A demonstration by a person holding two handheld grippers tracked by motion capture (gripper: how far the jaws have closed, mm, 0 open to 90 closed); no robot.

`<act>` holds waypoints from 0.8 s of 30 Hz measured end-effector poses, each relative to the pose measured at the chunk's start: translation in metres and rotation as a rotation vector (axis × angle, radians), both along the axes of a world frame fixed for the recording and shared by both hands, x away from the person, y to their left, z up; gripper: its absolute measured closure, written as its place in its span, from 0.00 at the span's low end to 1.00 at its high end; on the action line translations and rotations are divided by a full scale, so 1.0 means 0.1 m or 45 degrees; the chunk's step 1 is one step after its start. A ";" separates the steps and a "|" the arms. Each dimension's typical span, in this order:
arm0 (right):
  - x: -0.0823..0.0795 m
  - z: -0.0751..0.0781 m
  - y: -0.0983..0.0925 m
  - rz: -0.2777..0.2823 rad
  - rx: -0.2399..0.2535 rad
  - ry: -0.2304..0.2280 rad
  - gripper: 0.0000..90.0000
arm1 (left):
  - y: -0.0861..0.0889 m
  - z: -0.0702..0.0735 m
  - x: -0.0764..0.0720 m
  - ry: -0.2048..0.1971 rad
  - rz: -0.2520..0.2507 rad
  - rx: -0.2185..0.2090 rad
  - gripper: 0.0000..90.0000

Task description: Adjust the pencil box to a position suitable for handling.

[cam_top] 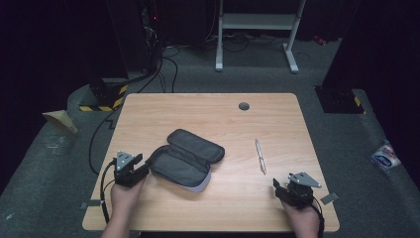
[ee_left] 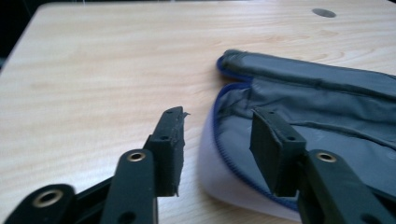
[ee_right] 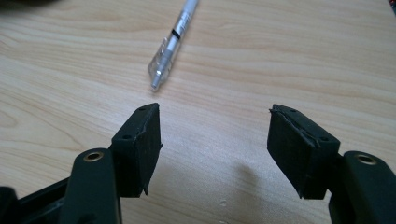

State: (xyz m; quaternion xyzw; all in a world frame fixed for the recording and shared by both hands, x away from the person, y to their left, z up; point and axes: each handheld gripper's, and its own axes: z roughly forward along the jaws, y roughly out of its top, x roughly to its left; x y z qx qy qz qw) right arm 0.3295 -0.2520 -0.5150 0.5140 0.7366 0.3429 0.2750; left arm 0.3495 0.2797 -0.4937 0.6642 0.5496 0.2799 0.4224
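An open grey pencil case (cam_top: 188, 156) with a blue zip and pale lining lies left of centre on the wooden table (cam_top: 208, 109). My left gripper (cam_top: 143, 161) sits at its left end. In the left gripper view the left gripper (ee_left: 219, 135) stands open with the near edge of the pencil case (ee_left: 317, 107) between the jaws, and the pads are not pressing on it. A clear pen (cam_top: 260, 156) lies right of centre. My right gripper (cam_top: 277, 186) rests near the front right edge; the right gripper (ee_right: 215, 135) is open and empty, with the pen (ee_right: 175, 35) a little ahead.
A round cable hole (cam_top: 243, 105) sits near the table's far edge. On the floor beyond the table stand a white desk frame (cam_top: 257, 29) and cables (cam_top: 163, 64). A small packet (cam_top: 385, 156) lies on the floor at the right.
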 end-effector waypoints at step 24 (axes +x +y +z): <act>-0.07 0.10 0.72 0.282 0.030 -0.027 0.49 | -0.56 -0.09 -0.16 0.130 -0.389 0.018 0.76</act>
